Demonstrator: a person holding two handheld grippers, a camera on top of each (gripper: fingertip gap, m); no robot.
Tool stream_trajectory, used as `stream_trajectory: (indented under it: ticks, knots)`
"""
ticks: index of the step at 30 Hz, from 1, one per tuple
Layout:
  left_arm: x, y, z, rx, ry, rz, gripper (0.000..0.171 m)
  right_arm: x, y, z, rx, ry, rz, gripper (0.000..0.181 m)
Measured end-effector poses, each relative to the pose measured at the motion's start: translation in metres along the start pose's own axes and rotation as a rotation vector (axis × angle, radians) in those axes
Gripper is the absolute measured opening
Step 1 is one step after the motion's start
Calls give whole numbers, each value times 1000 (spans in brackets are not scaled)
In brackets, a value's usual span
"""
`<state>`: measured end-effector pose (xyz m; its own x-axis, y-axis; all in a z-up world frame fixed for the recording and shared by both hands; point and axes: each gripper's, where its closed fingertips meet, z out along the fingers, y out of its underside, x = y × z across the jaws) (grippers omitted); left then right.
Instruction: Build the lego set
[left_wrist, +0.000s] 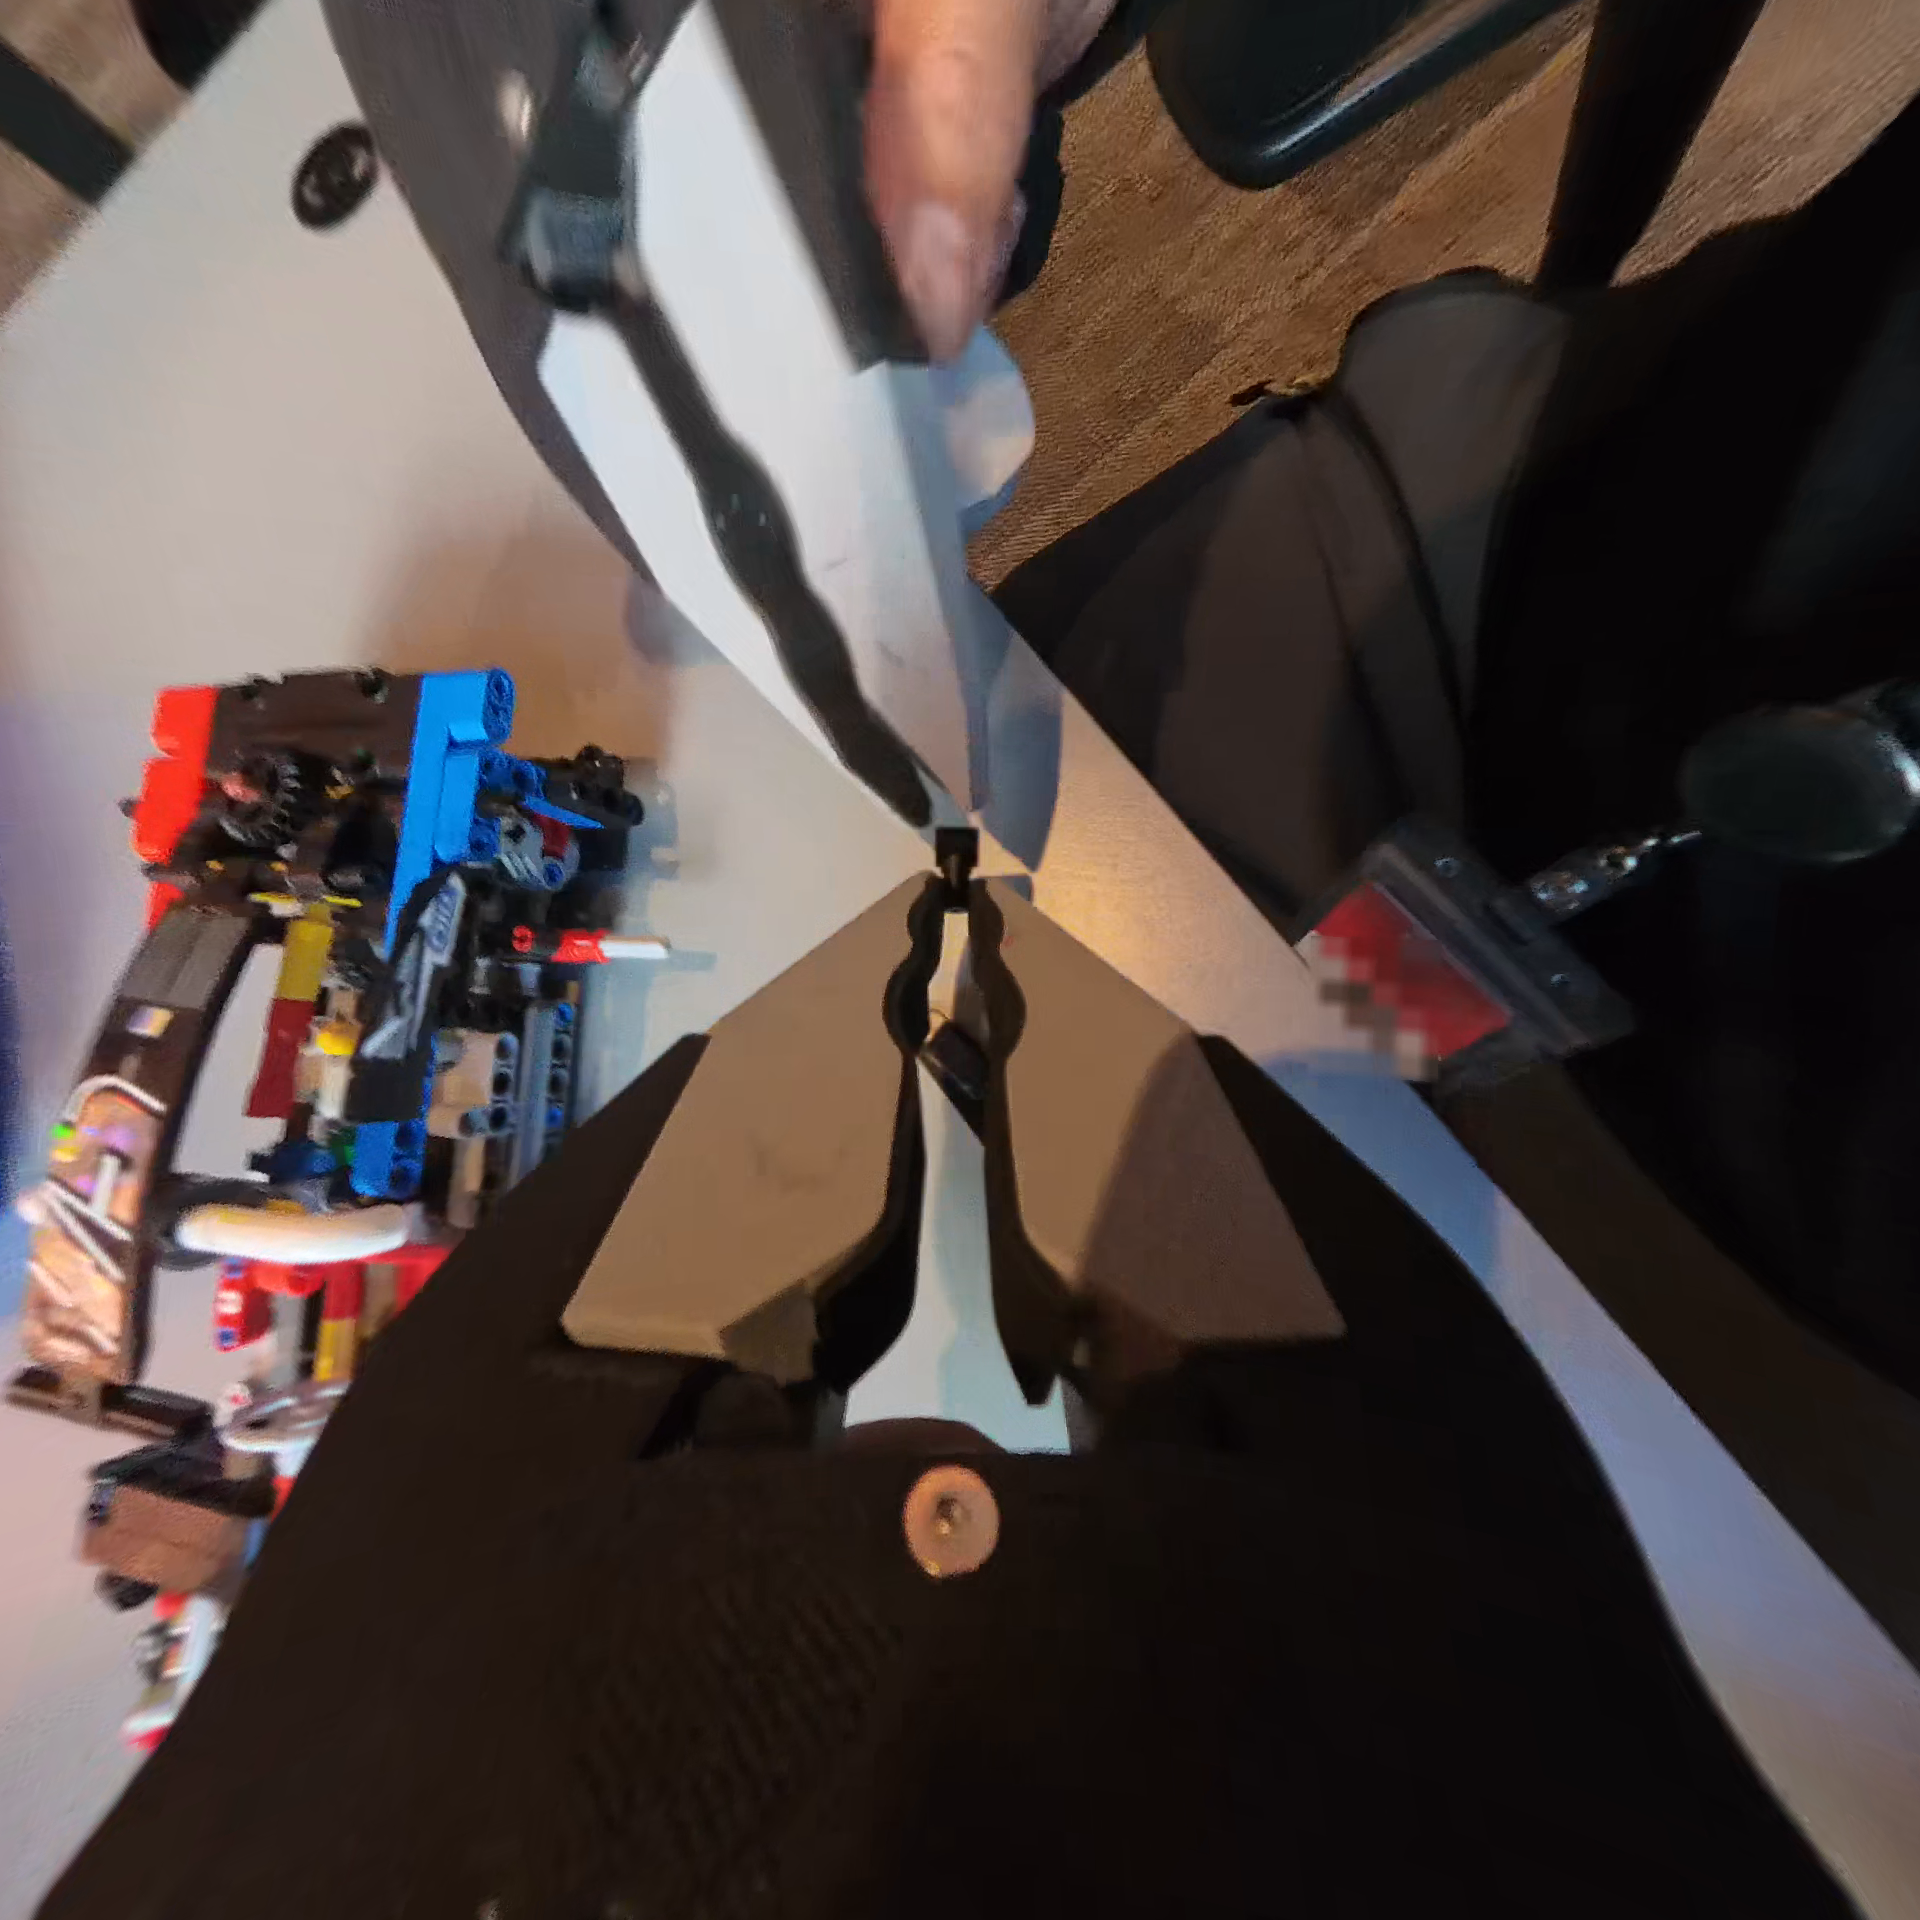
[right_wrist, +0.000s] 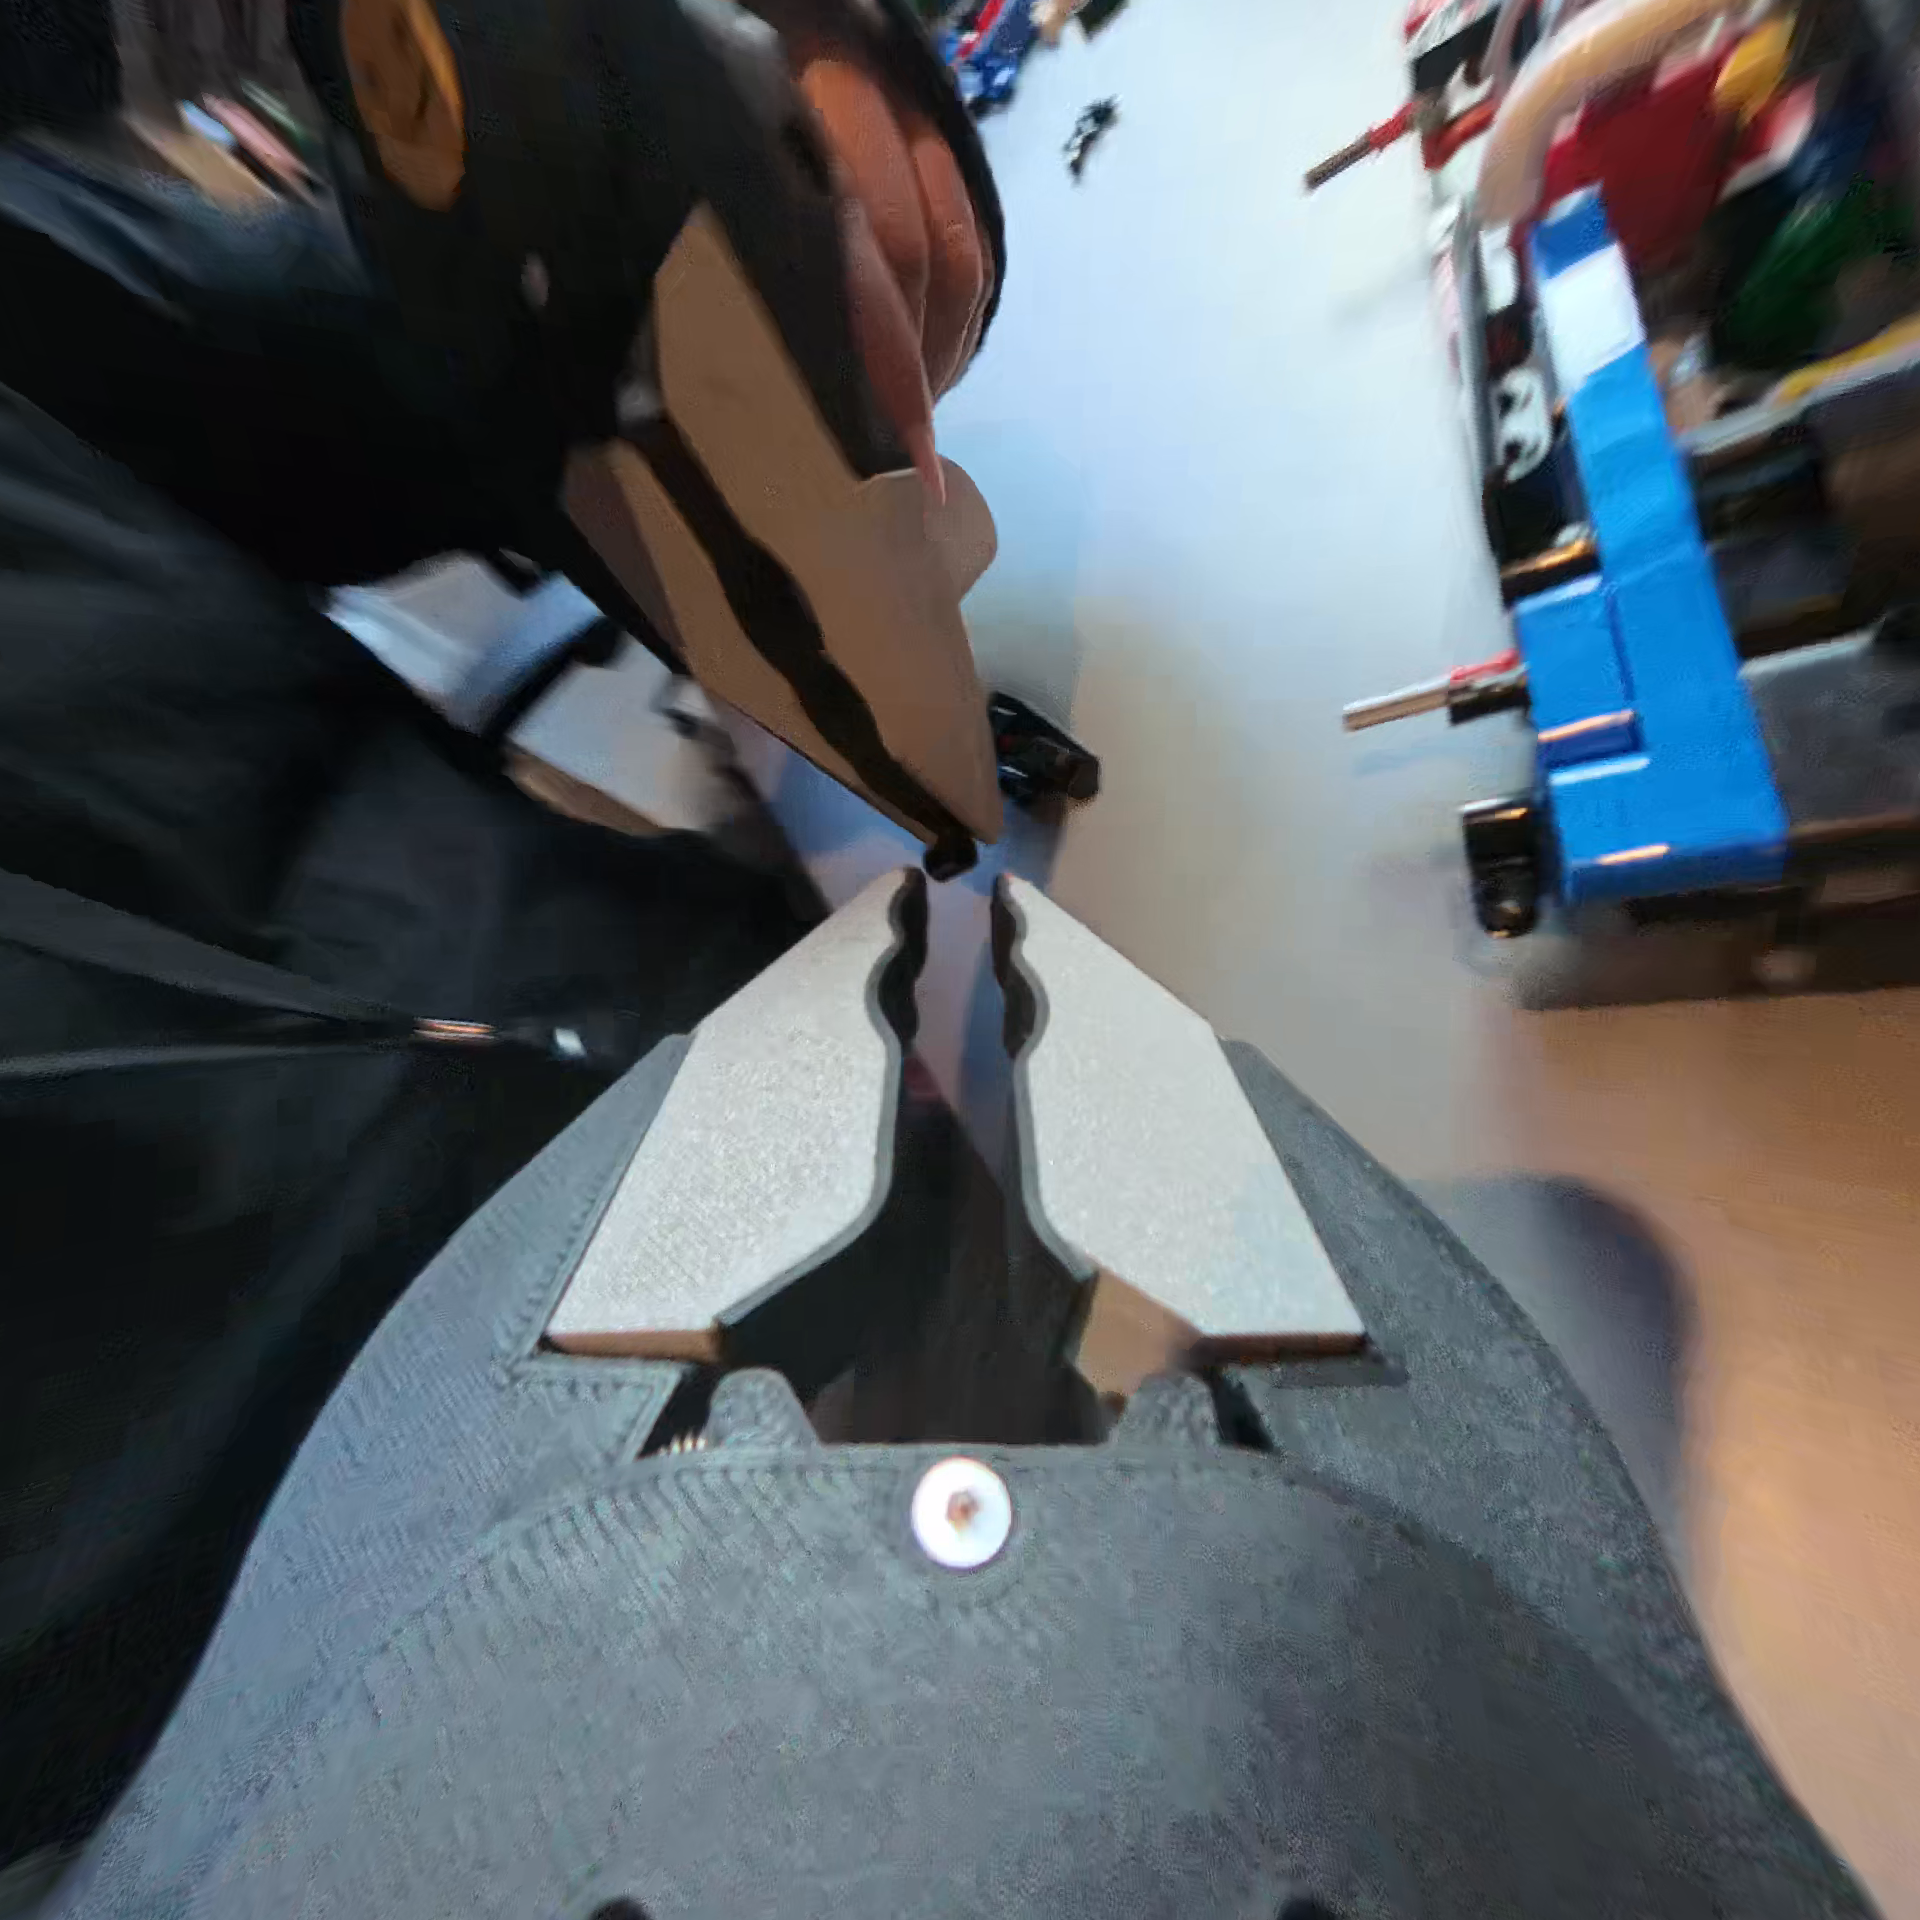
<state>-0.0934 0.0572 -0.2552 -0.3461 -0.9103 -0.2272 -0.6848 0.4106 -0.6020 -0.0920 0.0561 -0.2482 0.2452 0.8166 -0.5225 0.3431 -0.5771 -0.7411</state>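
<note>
The smooth white table top (left_wrist: 260, 468) looks matt. The multicoloured plastic lego model (left_wrist: 343, 987) shines glossy. The grainy grey gripper fingers (right_wrist: 769, 1143) sit in ribbed black printed plastic.

- The lego model (left_wrist: 343, 997) stands on the table (left_wrist: 312, 499), well in from its edge.
- A small lego pin (left_wrist: 953, 854) sits between the left gripper (left_wrist: 951, 894) and right gripper (left_wrist: 940, 816) tips, near the table's edge.
- Another loose piece (right_wrist: 1039, 753) lies on the table between pin and model.

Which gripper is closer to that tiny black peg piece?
Left. The left gripper pinches the tiny black peg at its fingertips; the right gripper is open, its tips just short of the peg.
</note>
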Motion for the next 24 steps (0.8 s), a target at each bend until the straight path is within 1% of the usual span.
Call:
stream_trajectory:
  ticks: [2,5,8,11,14,24]
  knots:
    - [1,2,0,9,29,-48,1,2,0,-2,-6,134,-152,13]
    - [7,3,2,9,83,-78,1,2,3,1,-43,276,-318,21]
    - [10,4,5,2,100,-81,2,3,8,7,-97,372,-448,16]
    - [11,2,5,16,104,-86,2,3,14,13,-148,411,-506,12]
    - [11,3,5,15,103,-87,2,1,11,15,-127,419,-527,7]
    - [11,3,5,30,106,-96,1,1,9,15,-120,450,-560,6]
